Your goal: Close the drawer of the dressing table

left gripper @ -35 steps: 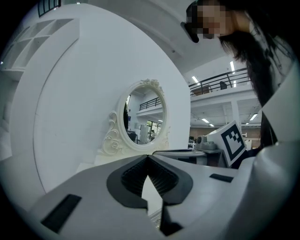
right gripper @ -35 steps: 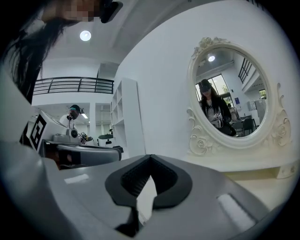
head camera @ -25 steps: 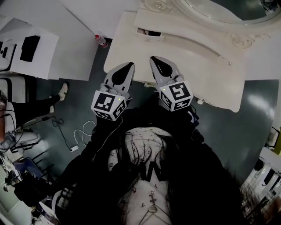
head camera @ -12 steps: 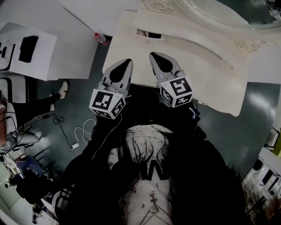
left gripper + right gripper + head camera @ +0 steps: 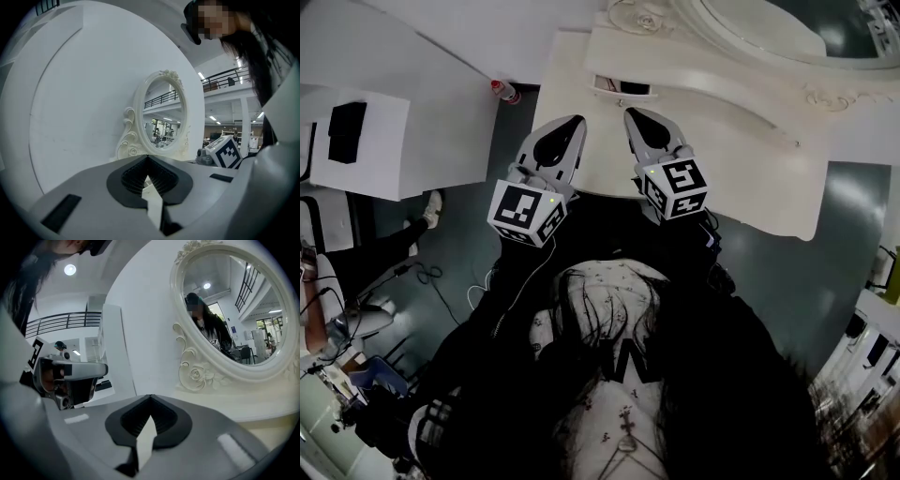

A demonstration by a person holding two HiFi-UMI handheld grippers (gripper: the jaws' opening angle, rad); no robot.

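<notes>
The cream dressing table (image 5: pixel 741 159) fills the upper middle of the head view. A small drawer (image 5: pixel 622 87) in its raised back tier stands pulled out, showing a dark gap. My left gripper (image 5: pixel 575 122) and right gripper (image 5: pixel 635 114) hover side by side over the table's front edge, short of the drawer. Each one is shut with nothing held. The left gripper view shows its jaw tips (image 5: pixel 147 159) meeting below the oval mirror (image 5: pixel 164 115). In the right gripper view the jaws (image 5: pixel 150 397) also meet at the tip, pointing at the mirror's carved frame (image 5: pixel 197 373). Neither gripper view shows the drawer.
A red-capped bottle (image 5: pixel 504 91) stands on the floor left of the table. A white desk (image 5: pixel 394 122) with a black item (image 5: pixel 347 131) sits further left. A person's shoe (image 5: pixel 433 202) and cables (image 5: pixel 478 281) are on the floor. The mirror (image 5: pixel 769 28) rises behind the drawer.
Both grippers have crept a little forward over the table's front edge, nearer the drawer, and stay shut. The head view has shifted slightly. The drawer still stands pulled out.
</notes>
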